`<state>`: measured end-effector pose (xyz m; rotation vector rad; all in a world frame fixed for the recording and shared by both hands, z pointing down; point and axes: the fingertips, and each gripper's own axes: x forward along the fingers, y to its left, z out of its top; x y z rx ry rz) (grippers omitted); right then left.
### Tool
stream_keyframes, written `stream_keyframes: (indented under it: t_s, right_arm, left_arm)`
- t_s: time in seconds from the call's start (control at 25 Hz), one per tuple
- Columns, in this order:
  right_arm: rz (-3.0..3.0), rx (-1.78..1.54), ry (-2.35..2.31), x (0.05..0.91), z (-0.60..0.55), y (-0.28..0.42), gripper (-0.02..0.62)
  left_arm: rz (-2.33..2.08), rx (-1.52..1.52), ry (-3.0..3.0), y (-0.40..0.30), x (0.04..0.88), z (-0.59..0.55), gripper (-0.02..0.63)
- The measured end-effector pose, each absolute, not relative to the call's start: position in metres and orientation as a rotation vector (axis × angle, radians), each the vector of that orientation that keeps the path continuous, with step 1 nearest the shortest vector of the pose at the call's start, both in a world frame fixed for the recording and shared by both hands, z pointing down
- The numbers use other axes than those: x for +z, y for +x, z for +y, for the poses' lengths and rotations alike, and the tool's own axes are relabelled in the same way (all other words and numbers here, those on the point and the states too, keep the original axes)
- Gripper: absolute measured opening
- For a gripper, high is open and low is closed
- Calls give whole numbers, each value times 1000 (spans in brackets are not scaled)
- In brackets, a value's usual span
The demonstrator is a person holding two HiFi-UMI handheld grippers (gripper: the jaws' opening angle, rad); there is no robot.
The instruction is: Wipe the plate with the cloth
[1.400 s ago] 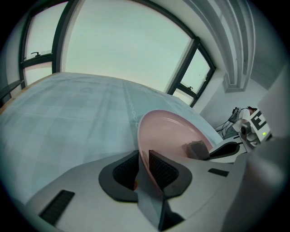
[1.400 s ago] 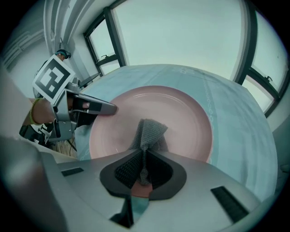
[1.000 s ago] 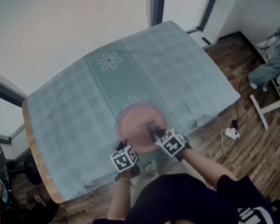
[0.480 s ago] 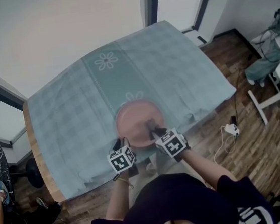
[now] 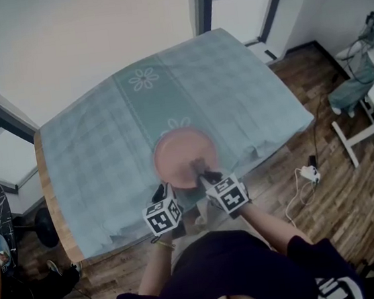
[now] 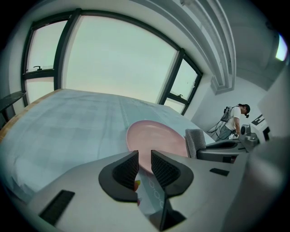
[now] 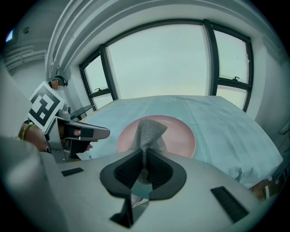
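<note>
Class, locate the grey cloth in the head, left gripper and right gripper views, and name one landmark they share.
Head view: cloth low centre, over the near side of the pink plate.
Left gripper view: cloth right of centre, by the pink plate's right edge.
Right gripper view: cloth centre, pinched in right gripper.
Shared landmark: pink plate.

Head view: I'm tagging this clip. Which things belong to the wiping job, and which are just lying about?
Job: pink plate, grey cloth, right gripper shut on the cloth.
Lying about: tablecloth, white power strip.
</note>
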<state>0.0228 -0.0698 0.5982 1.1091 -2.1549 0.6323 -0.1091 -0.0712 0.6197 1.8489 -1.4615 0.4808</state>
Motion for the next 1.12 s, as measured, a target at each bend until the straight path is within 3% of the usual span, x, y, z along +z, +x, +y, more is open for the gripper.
stream_keyframes:
  t_s: [0.48,1.12]
  right_arm:
    - [-2217,603,1141,578,-48,18,32]
    - [-2255,559,1164,563,-44,6,32]
  left_arm:
    - [-1424,465,1926,-91,595,-48,15]
    - [-1401,430,1989,-86,579,-47,14]
